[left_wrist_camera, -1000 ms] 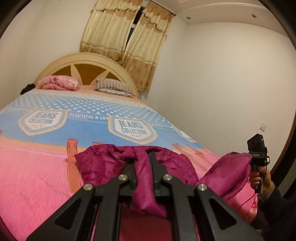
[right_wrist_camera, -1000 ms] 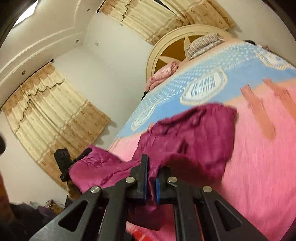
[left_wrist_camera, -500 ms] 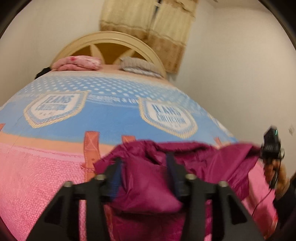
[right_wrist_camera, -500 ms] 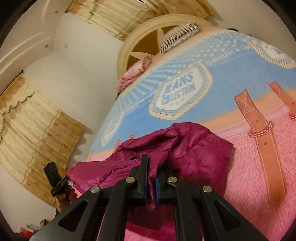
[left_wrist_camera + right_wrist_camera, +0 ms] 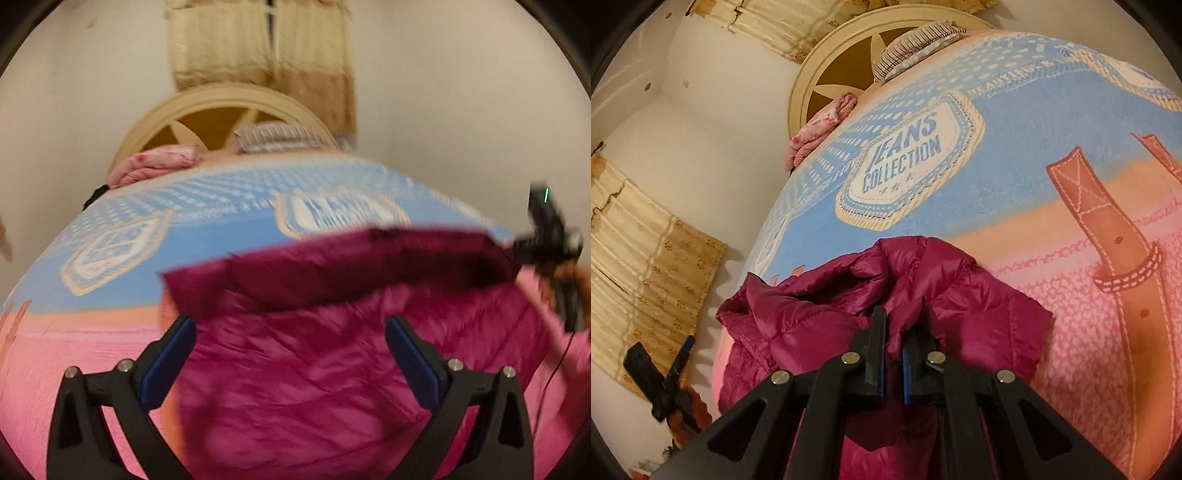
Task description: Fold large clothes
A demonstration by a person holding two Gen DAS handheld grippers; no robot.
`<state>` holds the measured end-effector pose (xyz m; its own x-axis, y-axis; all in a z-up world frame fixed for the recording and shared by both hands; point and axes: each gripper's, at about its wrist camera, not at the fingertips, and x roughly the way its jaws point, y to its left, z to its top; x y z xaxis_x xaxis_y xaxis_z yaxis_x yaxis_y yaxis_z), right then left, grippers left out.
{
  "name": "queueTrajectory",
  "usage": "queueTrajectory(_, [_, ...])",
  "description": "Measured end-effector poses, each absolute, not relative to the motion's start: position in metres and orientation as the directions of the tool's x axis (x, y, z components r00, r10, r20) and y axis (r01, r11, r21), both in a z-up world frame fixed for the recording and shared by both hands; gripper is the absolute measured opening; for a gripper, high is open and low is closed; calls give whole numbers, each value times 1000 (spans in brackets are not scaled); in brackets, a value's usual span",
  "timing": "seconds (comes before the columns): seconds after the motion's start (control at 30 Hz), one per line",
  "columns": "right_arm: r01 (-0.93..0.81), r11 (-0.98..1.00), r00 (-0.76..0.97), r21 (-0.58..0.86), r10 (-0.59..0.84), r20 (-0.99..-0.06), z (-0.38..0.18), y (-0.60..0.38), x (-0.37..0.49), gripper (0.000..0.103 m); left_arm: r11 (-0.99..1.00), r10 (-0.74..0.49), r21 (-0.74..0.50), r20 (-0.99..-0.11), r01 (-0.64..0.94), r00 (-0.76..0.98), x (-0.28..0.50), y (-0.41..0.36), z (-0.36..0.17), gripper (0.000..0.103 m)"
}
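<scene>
Both fisheye cameras ride on hand-held grippers and look forward and downward along their fingers, close over the foot end of the bed. The left wrist view faces straight up the bed toward the headboard; the right wrist view is rolled, so the headboard tilts. They share the magenta puffer jacket — and each catches the other gripper at its edge.

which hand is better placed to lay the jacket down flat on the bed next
Right, probably. The right gripper is shut on a fold of the magenta puffer jacket and can steer it onto the bedspread. The left gripper is opening, its fingers clear of the fabric.
</scene>
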<state>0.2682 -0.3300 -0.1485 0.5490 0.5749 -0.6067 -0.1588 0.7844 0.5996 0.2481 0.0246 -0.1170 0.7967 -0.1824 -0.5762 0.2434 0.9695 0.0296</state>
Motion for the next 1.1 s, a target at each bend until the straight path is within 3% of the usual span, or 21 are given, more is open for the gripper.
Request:
queueTrajectory(0.13, [-183, 841, 596, 510, 507, -622, -134, -325, 254, 7, 971, -122, 50, -740, 235, 662, 286, 9, -164, 103])
queueTrajectory(0.2, [-192, 832, 629, 520, 511, -586, -125, -332, 247, 7, 974, -140, 19, -733, 226, 666, 286, 15, -174, 103])
queueTrajectory(0.3, [-158, 857, 637, 491, 469, -612, -121, -335, 242, 7, 975, -152, 0, -731, 222, 666, 283, 20, -175, 103])
queueTrajectory(0.43, [-232, 908, 649, 348, 411, -641, -111, -326, 231, 8, 970, -175, -16, -734, 241, 656, 279, 24, -179, 103])
queueTrajectory(0.57, [-205, 763, 645, 613, 577, -501, -112, -378, 232, 8, 973, -187, -46, -739, 228, 647, 281, 28, -186, 103])
queueTrajectory(0.73, [-194, 789, 680, 583, 537, -500, -106, -399, 225, 9, 976, -167, -29, -740, 216, 652, 286, 22, -184, 103])
queueTrajectory(0.77, [-217, 802, 669, 557, 538, -513, -104, -394, 224, 19, 976, -169, -34, -738, 214, 654, 283, 23, -179, 103])
queueTrajectory(0.8, [-248, 806, 658, 537, 547, -518, -102, -386, 221, 36, 975, -181, -47, -733, 217, 656, 280, 23, -173, 103])
queueTrajectory(0.83, [-265, 810, 657, 523, 549, -517, -100, -381, 217, 84, 974, -190, -57, -726, 219, 661, 274, 21, -169, 103])
queueTrajectory(0.87, [-283, 815, 642, 505, 553, -531, -99, -373, 216, 102, 974, -198, -62, -709, 219, 677, 270, 21, -159, 103])
queueTrajectory(1.1, [-307, 859, 648, 410, 504, -571, -100, -297, 208, 102, 985, -85, 61, -632, 159, 770, 286, 22, -123, 103])
